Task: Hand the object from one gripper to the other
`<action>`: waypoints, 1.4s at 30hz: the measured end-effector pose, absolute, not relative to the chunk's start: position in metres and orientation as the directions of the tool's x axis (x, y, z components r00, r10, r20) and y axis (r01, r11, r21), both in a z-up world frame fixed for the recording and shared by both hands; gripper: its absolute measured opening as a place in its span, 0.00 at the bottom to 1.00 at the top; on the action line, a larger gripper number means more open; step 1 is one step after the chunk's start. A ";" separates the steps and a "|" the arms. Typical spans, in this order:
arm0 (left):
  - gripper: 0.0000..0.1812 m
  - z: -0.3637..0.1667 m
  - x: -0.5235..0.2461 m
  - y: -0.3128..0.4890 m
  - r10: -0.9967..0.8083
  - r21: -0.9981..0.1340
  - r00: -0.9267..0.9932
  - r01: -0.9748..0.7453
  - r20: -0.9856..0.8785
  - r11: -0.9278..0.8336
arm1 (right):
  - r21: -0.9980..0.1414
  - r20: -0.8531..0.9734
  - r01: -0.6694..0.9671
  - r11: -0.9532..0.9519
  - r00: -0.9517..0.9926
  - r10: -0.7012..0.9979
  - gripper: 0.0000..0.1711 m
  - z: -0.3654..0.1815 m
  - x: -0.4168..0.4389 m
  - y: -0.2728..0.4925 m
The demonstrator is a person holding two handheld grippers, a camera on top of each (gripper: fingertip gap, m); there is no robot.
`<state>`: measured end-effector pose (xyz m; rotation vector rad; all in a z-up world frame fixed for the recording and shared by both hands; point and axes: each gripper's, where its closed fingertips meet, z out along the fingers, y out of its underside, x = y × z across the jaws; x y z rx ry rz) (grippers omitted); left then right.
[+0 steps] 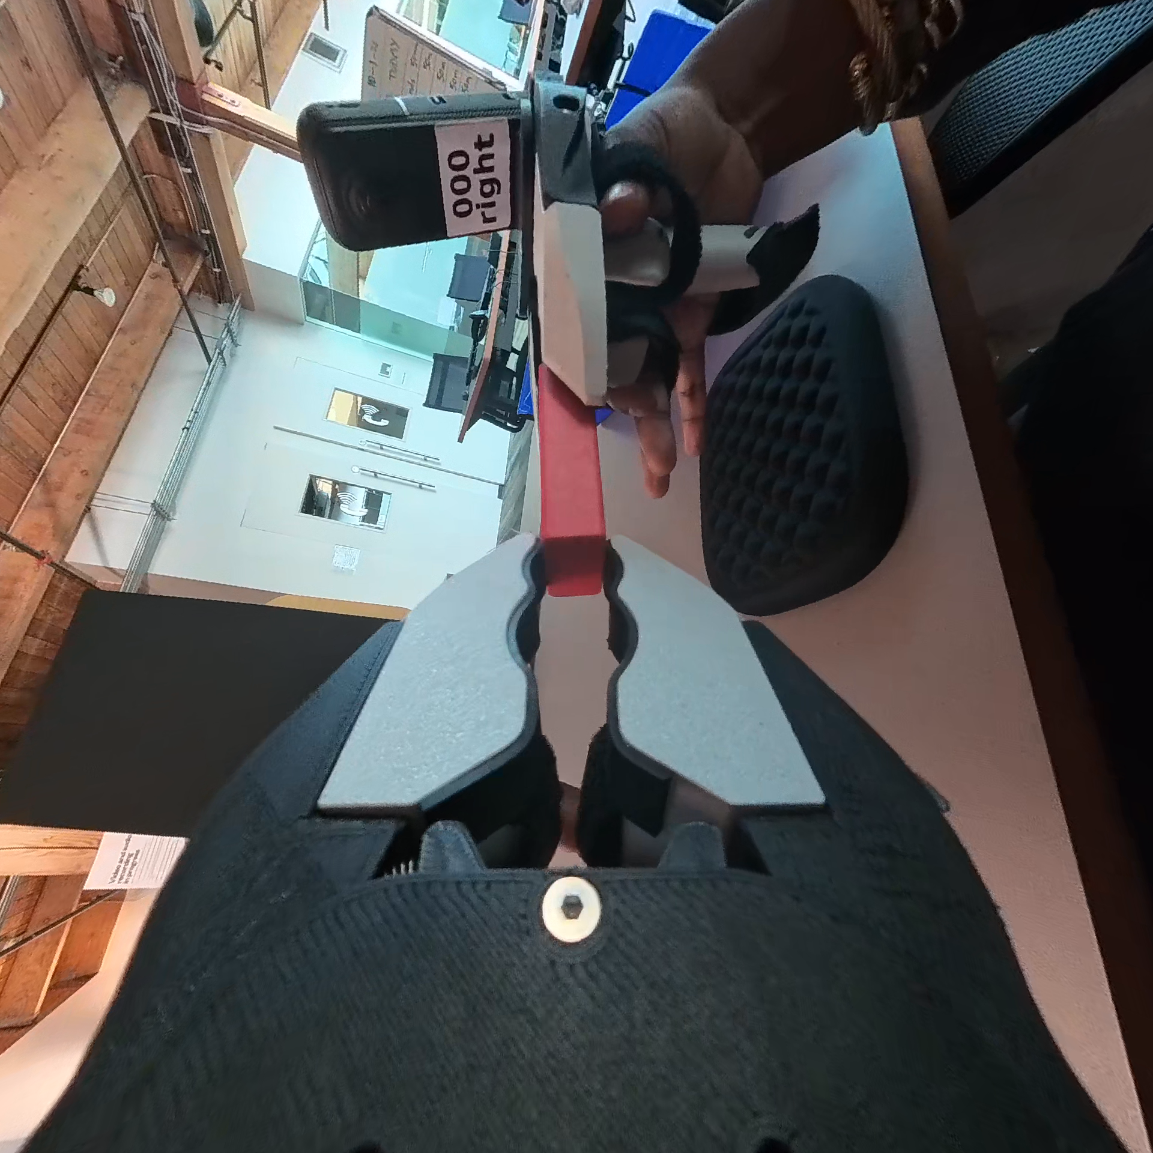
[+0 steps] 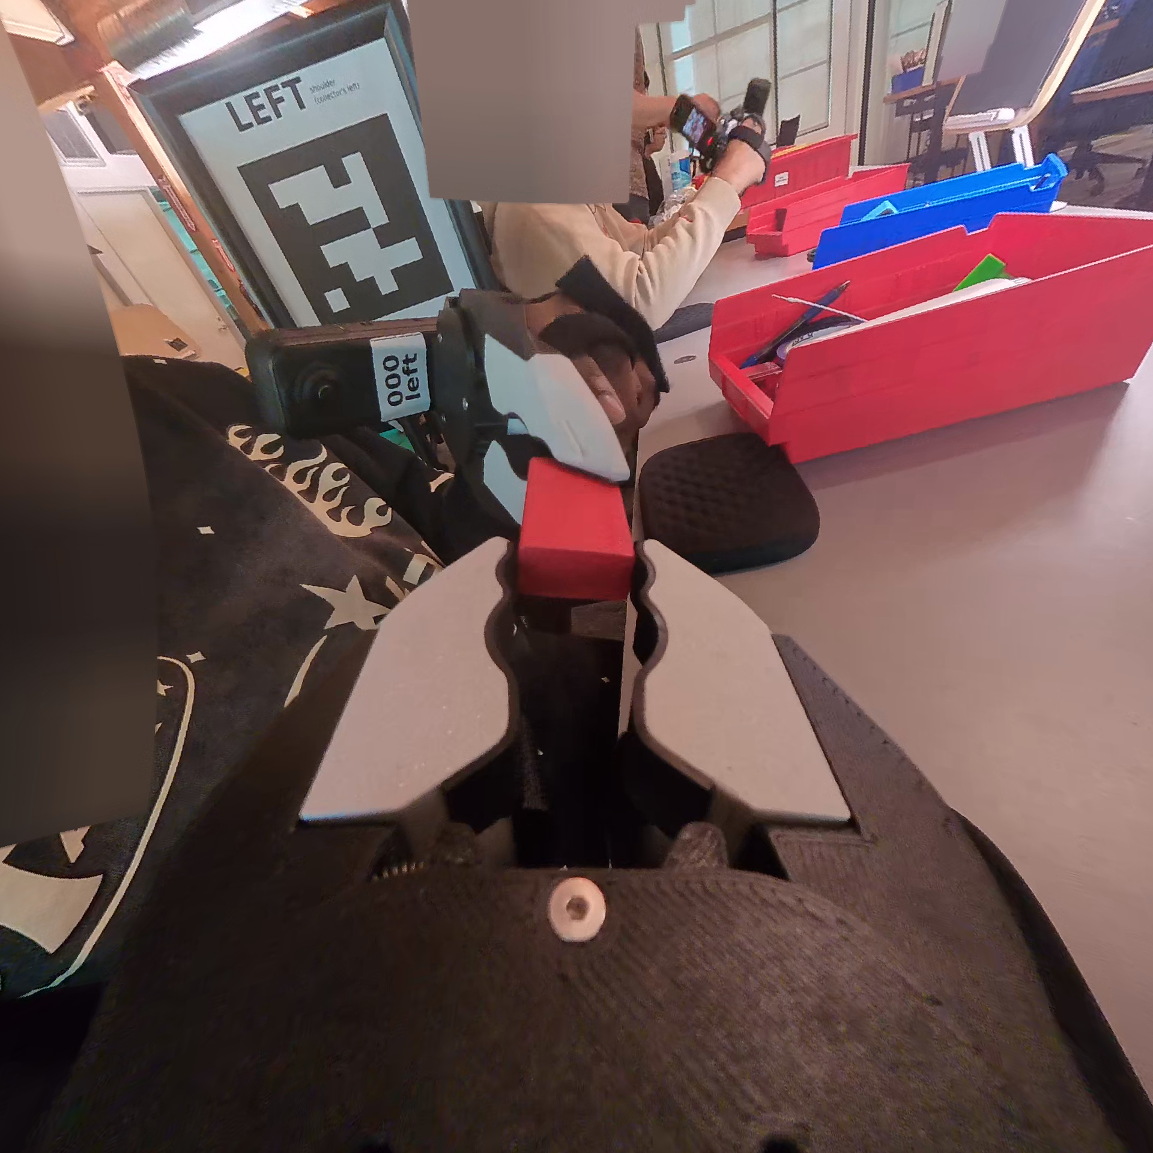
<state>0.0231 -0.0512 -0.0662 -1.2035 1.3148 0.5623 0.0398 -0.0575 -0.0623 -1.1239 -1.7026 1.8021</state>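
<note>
A long red block [image 1: 571, 474] hangs in the air between the two grippers, above the table's front edge. My left gripper [image 1: 573, 561] is shut on its near end in the left wrist view. The right gripper [image 1: 574, 387], held in a hand, covers the far end. In the right wrist view my right gripper [image 2: 574, 561] is shut on the red block [image 2: 571, 511], and the left gripper [image 2: 586, 462] grips its other end. Both grippers hold the block at once.
A black dimpled pad [image 2: 730, 499] lies on the grey table [image 2: 936, 624] just beyond the block; it also shows in the left wrist view [image 1: 805, 443]. Red bins [image 2: 936, 355] and a blue bin [image 2: 936, 212] stand at the right. Another person [image 2: 655, 249] sits behind. Left and right tips are no more than a few centimetres apart.
</note>
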 end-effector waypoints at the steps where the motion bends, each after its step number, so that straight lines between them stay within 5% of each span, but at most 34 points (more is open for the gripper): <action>1: 0.09 -0.066 0.023 -0.051 -0.299 -0.341 0.241 -0.874 -0.923 0.346 | -0.960 -0.268 0.226 -0.164 -0.586 0.765 0.21 -0.063 0.040 -0.057; 11: 0.09 -0.067 0.021 -0.050 -0.307 -0.350 0.251 -0.876 -0.918 0.331 | -0.975 -0.218 0.171 -0.145 -0.583 0.783 0.21 -0.061 0.037 -0.056; 19: 0.09 -0.071 0.021 -0.051 -0.361 -0.392 0.273 -0.864 -0.892 0.315 | -0.992 0.113 -0.102 0.070 -0.514 0.850 0.31 -0.044 0.040 -0.054; 25: 0.09 -0.068 0.024 -0.052 -0.418 -0.500 0.353 -0.804 -0.837 0.322 | -0.866 0.500 -0.223 0.448 -0.373 0.782 0.35 -0.051 0.040 -0.059; 34: 0.09 -0.063 0.032 -0.066 -0.582 -0.682 0.411 -0.625 -0.701 0.380 | -0.747 0.664 -0.243 0.618 -0.305 0.683 0.18 -0.056 0.040 -0.066; 42: 0.10 -0.069 0.033 -0.066 -0.629 -0.713 0.411 -0.605 -0.660 0.354 | -0.827 0.559 -0.195 0.528 -0.387 0.733 0.10 -0.058 0.042 -0.069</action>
